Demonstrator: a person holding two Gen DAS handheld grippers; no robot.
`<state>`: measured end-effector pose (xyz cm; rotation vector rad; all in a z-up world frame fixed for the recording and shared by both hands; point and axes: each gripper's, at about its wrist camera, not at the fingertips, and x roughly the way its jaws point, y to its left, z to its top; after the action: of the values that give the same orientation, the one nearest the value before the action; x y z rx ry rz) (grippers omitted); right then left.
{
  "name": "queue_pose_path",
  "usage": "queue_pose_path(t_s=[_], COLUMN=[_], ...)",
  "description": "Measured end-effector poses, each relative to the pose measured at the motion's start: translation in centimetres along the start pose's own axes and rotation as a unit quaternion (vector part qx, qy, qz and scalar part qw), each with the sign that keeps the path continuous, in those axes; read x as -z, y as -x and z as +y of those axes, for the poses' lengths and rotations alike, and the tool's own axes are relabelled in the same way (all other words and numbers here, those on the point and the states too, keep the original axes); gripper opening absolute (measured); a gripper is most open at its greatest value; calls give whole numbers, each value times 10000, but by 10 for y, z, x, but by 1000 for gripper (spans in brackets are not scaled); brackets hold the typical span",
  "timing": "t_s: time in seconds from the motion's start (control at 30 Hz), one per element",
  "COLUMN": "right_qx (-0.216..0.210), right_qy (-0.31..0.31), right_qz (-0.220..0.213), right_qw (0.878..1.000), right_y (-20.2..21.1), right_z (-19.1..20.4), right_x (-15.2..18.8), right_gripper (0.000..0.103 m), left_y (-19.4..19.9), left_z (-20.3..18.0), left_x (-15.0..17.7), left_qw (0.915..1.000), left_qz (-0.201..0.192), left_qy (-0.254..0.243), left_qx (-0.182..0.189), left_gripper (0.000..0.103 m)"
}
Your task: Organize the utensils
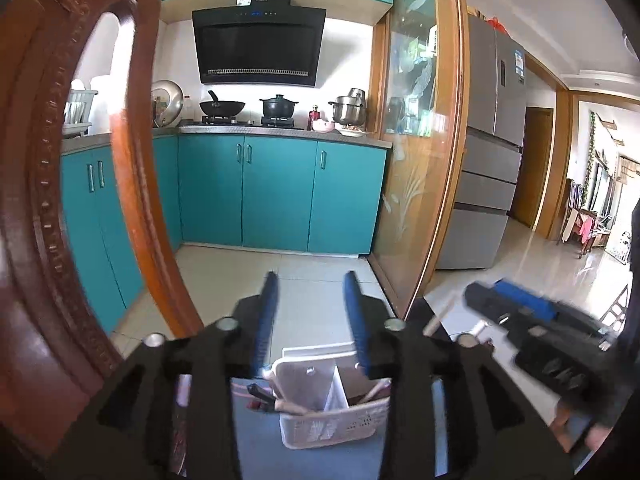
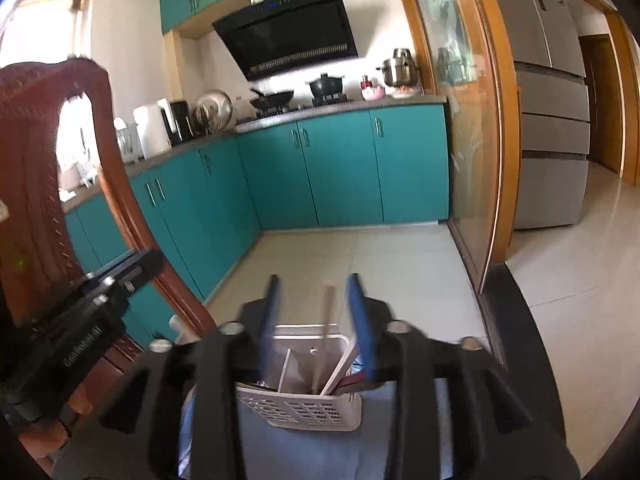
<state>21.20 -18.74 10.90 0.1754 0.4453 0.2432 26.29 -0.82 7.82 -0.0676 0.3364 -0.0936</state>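
Teal cabinets (image 1: 276, 192) run along two walls of a kitchen with pale floor tiles (image 2: 360, 264), a black hood (image 1: 258, 46) over a stove with a wok (image 1: 221, 107) and a pot (image 1: 279, 105), and a grey fridge (image 1: 490, 136) past a wood-framed glass door (image 1: 416, 120). A carved wooden chair (image 1: 36, 200) stands at the left. On a blue cloth (image 2: 320, 456) sits a white slotted basket (image 1: 336, 420), divided in two, with knife handles and chopsticks inside. The left gripper (image 1: 312, 320) hovers above the basket, jaws wide apart and holding nothing. The right gripper (image 2: 316, 320) hangs over the same basket, jaws also spread, with a pale chopstick (image 2: 325, 336) standing between them; whether they touch it cannot be told.
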Motion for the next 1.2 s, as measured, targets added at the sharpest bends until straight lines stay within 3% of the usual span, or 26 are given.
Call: queue_pose_path(t_s=[0.07,0.17,0.3,0.43,0.53,0.67,1.2], right_qx=[-55,43,130,311,455,548,569], right_qy=[12,217,483,633,748,894,999], right_qz=[-239,-577,-799,-703,-401,-385,-468], right_qw=[9997,9981,9955,9950,9954,9937,9923], right_y=[23,65,111,130,137,154,164], right_z=[0,1,3,8,13,16,34], right_x=[-1,8,43,83,107,125,128], right_gripper=[58,78,100,100,100,100,100], left_y=[18,53,95,131,150,170,200], left_z=[-1,1,0,-7,-13,-15,-9], left_x=[5,18,44,72,91,110,121], left_qw=[9999,9995,9991,9976,9967,9972,9969], left_qz=[-73,-222,-244,-387,-327,-256,-237], left_qy=[-64,-72,-76,-359,-538,-512,-519], left_qx=[-94,-210,-325,-452,-512,-490,-547], left_gripper=[59,73,88,99,99,99,99])
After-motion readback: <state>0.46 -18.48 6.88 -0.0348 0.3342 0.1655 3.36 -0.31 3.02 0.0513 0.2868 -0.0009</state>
